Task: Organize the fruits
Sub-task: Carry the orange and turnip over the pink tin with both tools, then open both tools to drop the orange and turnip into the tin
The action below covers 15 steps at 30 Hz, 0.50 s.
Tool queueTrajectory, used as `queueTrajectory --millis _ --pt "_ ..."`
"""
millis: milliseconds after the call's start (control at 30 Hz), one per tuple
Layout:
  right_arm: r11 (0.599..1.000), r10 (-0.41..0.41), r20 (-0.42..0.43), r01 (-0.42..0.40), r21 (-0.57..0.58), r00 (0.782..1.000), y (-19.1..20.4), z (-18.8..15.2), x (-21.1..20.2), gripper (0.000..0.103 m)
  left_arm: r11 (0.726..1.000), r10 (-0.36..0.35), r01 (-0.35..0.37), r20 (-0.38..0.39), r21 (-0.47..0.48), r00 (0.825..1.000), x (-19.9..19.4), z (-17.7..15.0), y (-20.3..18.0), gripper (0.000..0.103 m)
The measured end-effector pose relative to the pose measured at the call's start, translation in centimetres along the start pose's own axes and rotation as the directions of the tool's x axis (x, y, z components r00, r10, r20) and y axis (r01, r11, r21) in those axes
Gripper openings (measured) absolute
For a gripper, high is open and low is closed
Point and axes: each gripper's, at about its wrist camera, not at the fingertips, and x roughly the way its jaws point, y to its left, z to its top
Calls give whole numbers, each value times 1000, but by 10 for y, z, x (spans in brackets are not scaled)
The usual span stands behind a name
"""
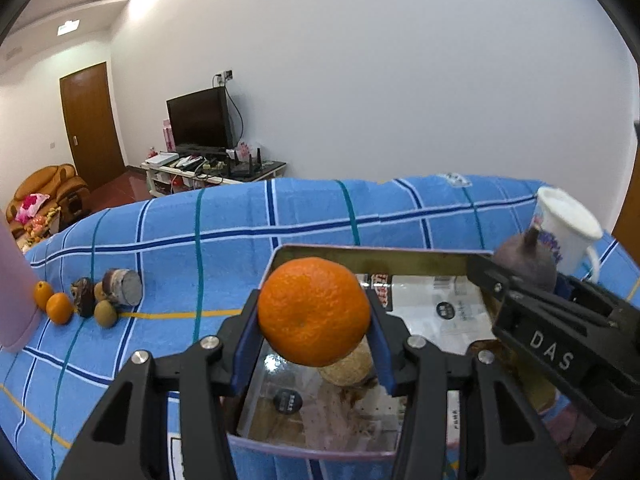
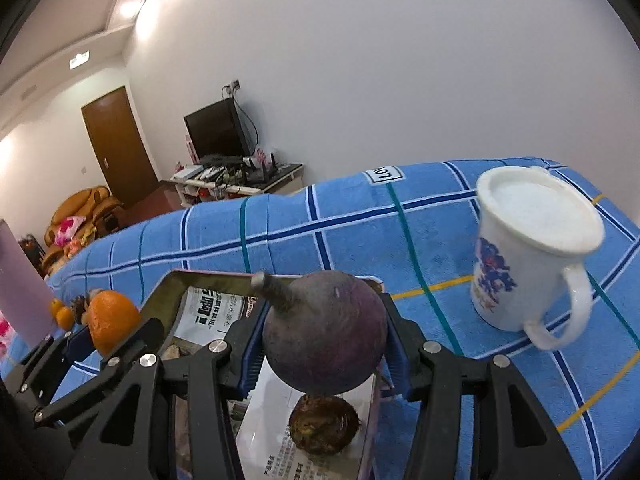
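Fruit held in both hands over a shallow, rectangular metal tin lined with printed paper (image 1: 400, 254), which sits on a bench draped in a blue plaid cloth (image 1: 200, 248). The left tool (image 1: 314, 344) is part-closed on a round orange mandarin with pebbled peel (image 1: 314, 312), its blue pads pressing the fruit's left and right flanks. The right tool (image 2: 324, 344) is likewise part-closed on a dark purple, round, stemmed fruit (image 2: 325, 332), gripped across its widest girth with the stem tilted up and to the left. Both fruits hang above the tin's interior, where a tan round fruit (image 1: 350, 366) and a brown rough-skinned fruit (image 2: 324, 426) already lie.

The mandarin looks light and soft-skinned, likely to bruise or slip under a hard squeeze; a hold across its equator seems safest. The purple fruit appears firmer and heavier, its smooth rind prone to rolling, so the mid-body grip suits it better than the stem.

At far left, small oranges and brownish fruits (image 1: 86, 300) wait in a row. A white lidded ceramic mug with a blue print (image 2: 532, 256) stands right of the tin.
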Motion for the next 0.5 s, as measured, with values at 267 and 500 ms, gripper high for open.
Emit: queueTrajectory --millis 267,500 --pt "999 33 -49 -34 -32 998 8 -5 14 54 998 25 -24 -28 51 999 14 -2 -12 50" --pt "996 71 -67 -74 -46 995 12 -7 15 54 997 20 -17 -39 79 999 16 -3 -17 51"
